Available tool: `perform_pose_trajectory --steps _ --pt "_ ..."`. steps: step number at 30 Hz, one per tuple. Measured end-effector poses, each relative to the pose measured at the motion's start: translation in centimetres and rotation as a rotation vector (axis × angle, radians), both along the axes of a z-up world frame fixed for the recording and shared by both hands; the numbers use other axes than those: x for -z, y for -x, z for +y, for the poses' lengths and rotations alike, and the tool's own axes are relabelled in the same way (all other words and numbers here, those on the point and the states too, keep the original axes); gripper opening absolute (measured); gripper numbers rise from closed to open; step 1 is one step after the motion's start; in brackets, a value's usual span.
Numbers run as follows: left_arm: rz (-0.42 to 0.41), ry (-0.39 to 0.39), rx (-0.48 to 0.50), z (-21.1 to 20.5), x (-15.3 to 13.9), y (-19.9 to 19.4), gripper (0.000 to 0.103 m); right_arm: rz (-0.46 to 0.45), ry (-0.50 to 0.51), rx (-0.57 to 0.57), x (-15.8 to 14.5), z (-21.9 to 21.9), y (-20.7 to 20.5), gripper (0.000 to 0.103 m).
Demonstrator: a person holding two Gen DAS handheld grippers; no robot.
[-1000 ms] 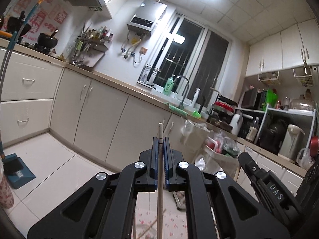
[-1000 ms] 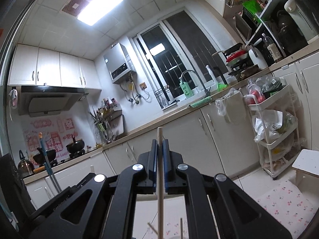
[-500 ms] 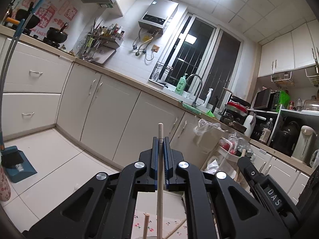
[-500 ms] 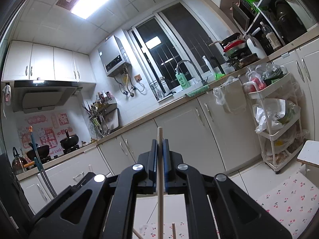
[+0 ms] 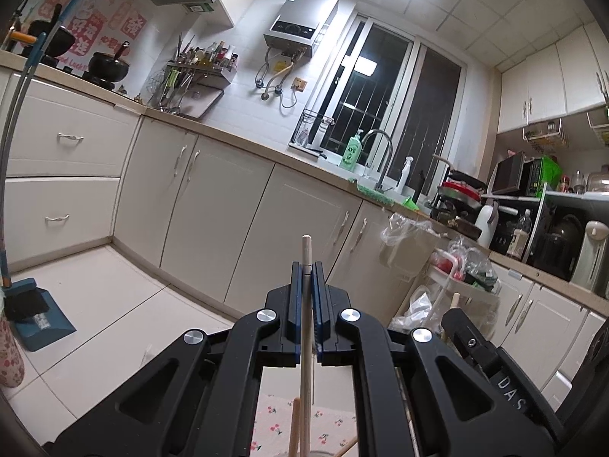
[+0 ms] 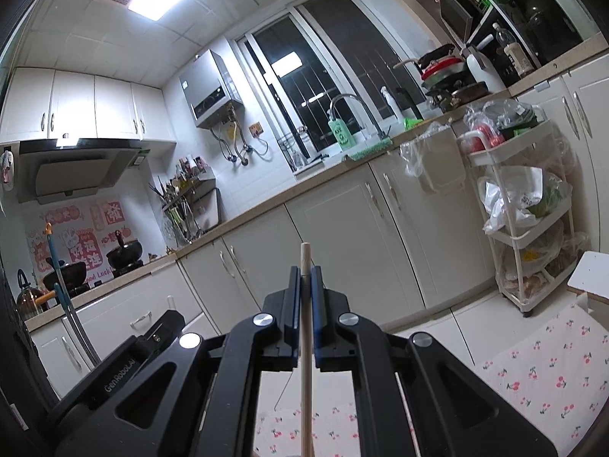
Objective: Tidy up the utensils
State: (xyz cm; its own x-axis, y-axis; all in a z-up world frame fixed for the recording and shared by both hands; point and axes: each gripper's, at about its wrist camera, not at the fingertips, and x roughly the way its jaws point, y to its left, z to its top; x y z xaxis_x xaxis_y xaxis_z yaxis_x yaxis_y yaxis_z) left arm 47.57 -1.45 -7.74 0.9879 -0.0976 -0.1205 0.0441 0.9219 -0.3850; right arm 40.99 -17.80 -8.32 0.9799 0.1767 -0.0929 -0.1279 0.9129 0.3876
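Kitchen floor (image 5: 114,304) lies bare beyond both claws, each clamping an upright chopstick (image 5: 306,304).

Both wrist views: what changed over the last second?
Both tools sank: counters and cabinets ride higher in frame, and the cherry-print cloth plus more sticks below come into view. Unchanged: left tool and right tool stay shut, each on an upright wooden chopstick.
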Motion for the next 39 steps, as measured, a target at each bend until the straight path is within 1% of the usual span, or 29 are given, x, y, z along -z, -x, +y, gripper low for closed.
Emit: perform_pose_trajectory --steps 10,16,17,18,19,20,22,25,27,28,31,33,35,36,38,39 --pt "0.044 -0.06 0.03 -0.7 2.0 1.5 0.005 0.082 0.014 -0.027 2.2 0.0 1.1 0.007" --pt "0.093 -0.107 0.063 -1.0 2.8 3.2 0.005 0.137 0.04 -0.07 2.8 0.5 2.3 0.007" --pt "0.103 -0.113 0.067 -1.0 2.9 3.5 0.006 0.147 0.043 -0.072 2.8 0.6 2.5 0.009" --pt "0.11 -0.117 0.072 -1.0 2.9 3.8 0.007 0.159 0.044 -0.073 2.8 0.6 2.8 0.014" --pt "0.119 -0.124 0.078 -1.1 2.9 4.1 0.014 0.164 0.047 -0.069 2.8 0.6 3.1 0.024" --pt "0.128 -0.131 0.08 -1.1 2.8 4.5 0.021 0.167 0.052 -0.068 2.8 0.7 3.3 0.03" --pt "0.133 -0.133 0.079 -1.1 2.6 5.3 0.027 0.178 0.066 -0.081 2.5 0.9 3.8 0.03" --pt "0.143 -0.145 0.078 -0.9 2.1 6.4 0.032 0.18 0.079 -0.08 1.8 0.7 5.0 0.031" --pt "0.155 -0.152 0.082 -0.7 1.7 7.5 0.036 0.186 0.083 -0.066 1.3 0.0 6.3 0.038" --pt "0.162 -0.156 0.084 -0.6 1.6 7.8 0.039 0.195 0.083 -0.055 1.2 -0.5 7.0 0.04" --pt "0.199 -0.169 0.097 -0.2 1.6 9.5 0.045 0.264 0.106 -0.026 1.7 -2.1 9.0 0.042" --pt "0.256 -0.175 0.124 0.1 2.1 10.6 0.047 0.337 0.136 -0.014 2.7 -3.1 10.1 0.042" --pt "0.302 -0.173 0.145 0.4 3.0 11.4 0.05 0.446 0.168 -0.026 4.7 -3.8 10.8 0.042" --pt "0.346 -0.177 0.162 0.4 3.7 11.9 0.051 0.483 0.181 -0.028 5.5 -4.0 11.0 0.042" --pt "0.411 -0.181 0.179 0.5 5.1 12.5 0.052 0.586 0.217 -0.04 7.7 -4.1 11.3 0.042" --pt "0.443 -0.18 0.188 0.6 5.8 12.8 0.052 0.62 0.232 -0.049 8.4 -4.0 11.3 0.042"
